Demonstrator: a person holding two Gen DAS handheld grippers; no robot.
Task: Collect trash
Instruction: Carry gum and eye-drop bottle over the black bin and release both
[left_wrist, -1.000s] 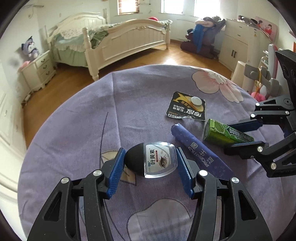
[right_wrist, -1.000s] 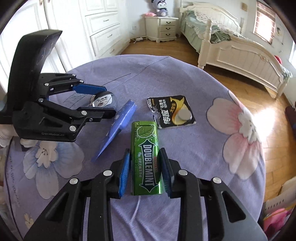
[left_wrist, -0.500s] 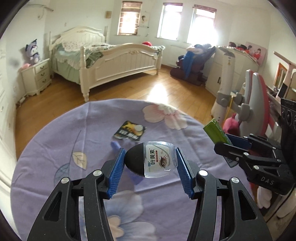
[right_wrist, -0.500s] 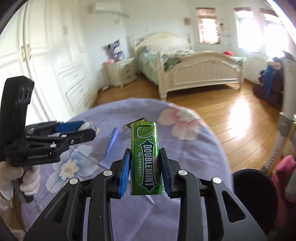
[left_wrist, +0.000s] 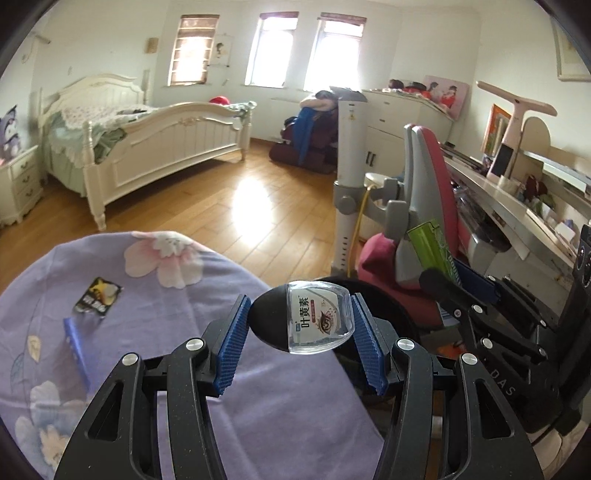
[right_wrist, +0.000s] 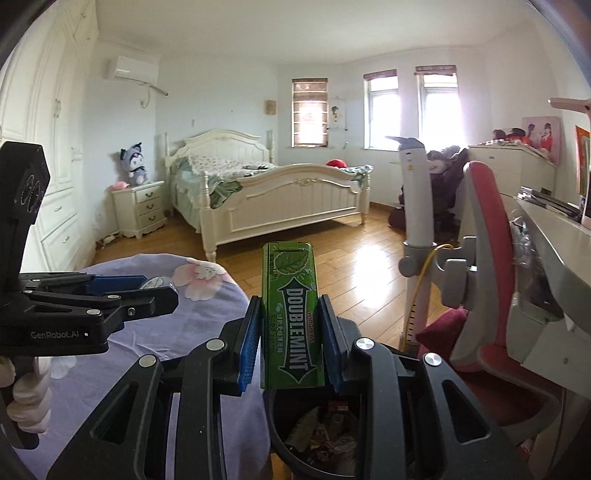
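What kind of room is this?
It looks like a bedroom, probably a child's: a white bed, a nightstand with a plush toy on top, and a desk along the wall.

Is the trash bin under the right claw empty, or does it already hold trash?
Holds trash: wrappers and scraps show inside the bin below the Doublemint pack.

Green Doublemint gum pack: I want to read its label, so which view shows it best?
The right wrist view: the green Doublemint gum pack faces the camera upright, between the right gripper's fingers. The left wrist view shows only a tilted edge.
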